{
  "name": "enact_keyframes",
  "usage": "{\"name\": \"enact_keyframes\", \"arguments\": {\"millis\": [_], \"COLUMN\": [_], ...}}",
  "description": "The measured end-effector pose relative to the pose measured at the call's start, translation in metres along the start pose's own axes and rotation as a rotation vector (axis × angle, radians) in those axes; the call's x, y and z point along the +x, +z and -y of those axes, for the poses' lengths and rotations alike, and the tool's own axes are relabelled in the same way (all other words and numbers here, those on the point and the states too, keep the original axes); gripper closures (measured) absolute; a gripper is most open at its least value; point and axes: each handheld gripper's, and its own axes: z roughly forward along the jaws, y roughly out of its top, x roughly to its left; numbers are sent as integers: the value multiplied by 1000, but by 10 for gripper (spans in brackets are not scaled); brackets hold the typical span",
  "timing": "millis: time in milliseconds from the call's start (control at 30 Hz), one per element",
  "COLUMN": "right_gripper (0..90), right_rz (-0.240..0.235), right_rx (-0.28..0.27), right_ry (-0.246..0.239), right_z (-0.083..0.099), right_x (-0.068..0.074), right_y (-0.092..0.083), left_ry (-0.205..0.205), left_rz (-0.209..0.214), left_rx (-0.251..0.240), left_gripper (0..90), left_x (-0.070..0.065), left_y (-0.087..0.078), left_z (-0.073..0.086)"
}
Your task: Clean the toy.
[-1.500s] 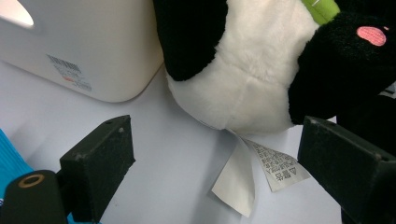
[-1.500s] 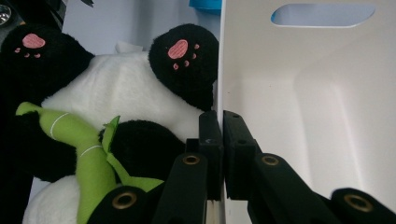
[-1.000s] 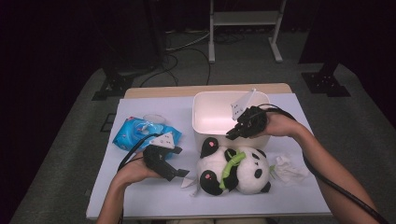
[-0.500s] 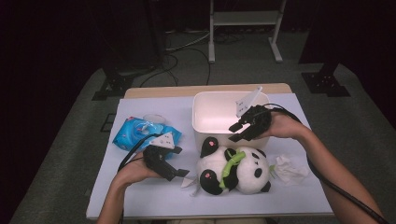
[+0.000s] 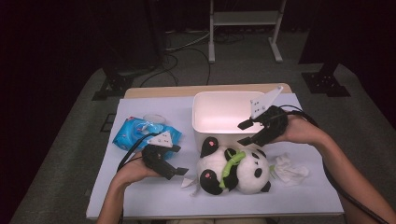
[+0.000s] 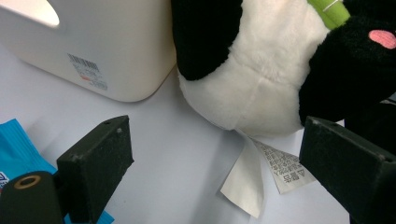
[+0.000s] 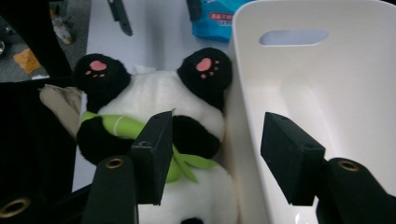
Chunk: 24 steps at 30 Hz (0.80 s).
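High view: the plush panda (image 5: 232, 170) lies on its back on the table (image 5: 140, 196), touching the near wall of the white bin (image 5: 223, 116). The right gripper (image 5: 246, 132) hangs over the bin's near rim, its jaws just opened, apparently straddling the wall, nothing gripped. The left gripper (image 5: 180, 164) rests beside the panda's label (image 6: 261, 175), jaws apart.

The plush panda (image 5: 233, 170) is white with black limbs, pink paw pads and a bright green bamboo stalk (image 5: 229, 164) across its belly. The storage bin (image 5: 224, 116) is cream-white. The wipes packet (image 5: 140, 133) is blue. The tablecloth (image 5: 154, 196) is pale lavender.
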Motion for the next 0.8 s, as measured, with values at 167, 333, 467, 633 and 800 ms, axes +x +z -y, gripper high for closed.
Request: {"name": "enact_keyframes", "arguments": {"millis": [167, 333, 467, 633, 800], "right_gripper": [423, 422, 437, 458, 574], "right_rz": [-26, -31, -50, -53, -56], "right_rx": [16, 33, 38, 82, 77], "right_ry": [-37, -48, -52, -65, -91], "right_z": [2, 6, 13, 20, 22], "right_x": [14, 22, 28, 33, 35], "right_y": [3, 10, 22, 39, 46], "left_ry": [0, -3, 6, 2, 3], "left_rz": [-5, -3, 6, 2, -2], "left_rx": [6, 5, 6, 5, 15], "left_gripper": [89, 89, 89, 89, 89], "left_x": [1, 0, -1, -1, 0], "left_y": [-1, 0, 1, 1, 2], "left_z": [1, 2, 2, 2, 3]}}
